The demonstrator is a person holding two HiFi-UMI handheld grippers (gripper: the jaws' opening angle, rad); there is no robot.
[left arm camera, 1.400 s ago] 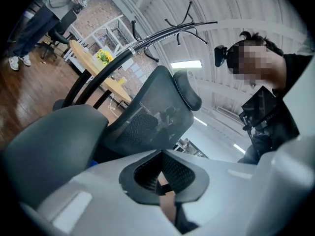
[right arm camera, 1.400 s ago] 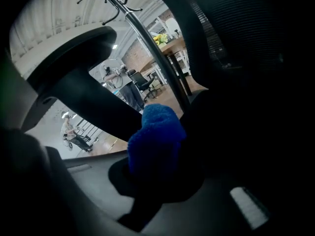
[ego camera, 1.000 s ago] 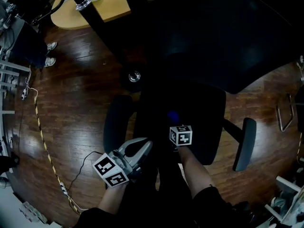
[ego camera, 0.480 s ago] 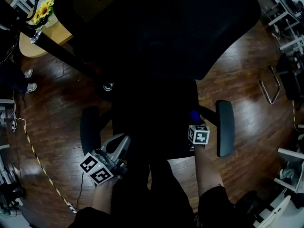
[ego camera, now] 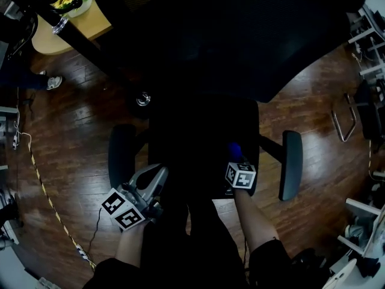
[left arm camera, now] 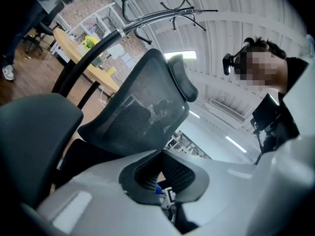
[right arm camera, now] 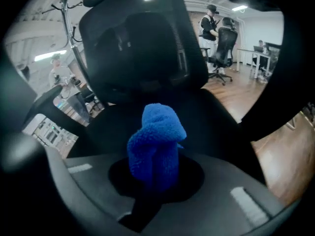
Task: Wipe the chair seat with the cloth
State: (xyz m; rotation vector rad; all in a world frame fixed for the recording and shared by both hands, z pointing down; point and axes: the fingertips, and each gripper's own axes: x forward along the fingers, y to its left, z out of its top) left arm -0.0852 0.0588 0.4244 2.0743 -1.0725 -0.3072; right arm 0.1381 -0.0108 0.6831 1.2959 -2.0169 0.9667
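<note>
Two grippers show in the head view, both at the near edge of the chair seat. The right gripper is over the seat's front right part, with the blue cloth sticking out ahead of its jaws toward the backrest. The left gripper hangs off the seat's front left corner, near the left armrest. The right armrest stands just to the outside of the right jaws and would limit a sideways sweep. Whether the cloth touches the seat is too dark to tell.

From the left gripper view, the left gripper has its jaws together with nothing between them. They are tilted upward at the mesh backrest and headrest, not down at the seat. A coat rack stands beyond, and a person is to the right.

From the right gripper view, the right gripper is clamped on the cloth, which is bunched into an upright wad. The dark seat spreads ahead of and below the jaws, running on to the backrest. Nothing lies on it in the way. The right gripper looks like the one to wipe; it would need to press down and draw the cloth along the seat from front to back.
</note>
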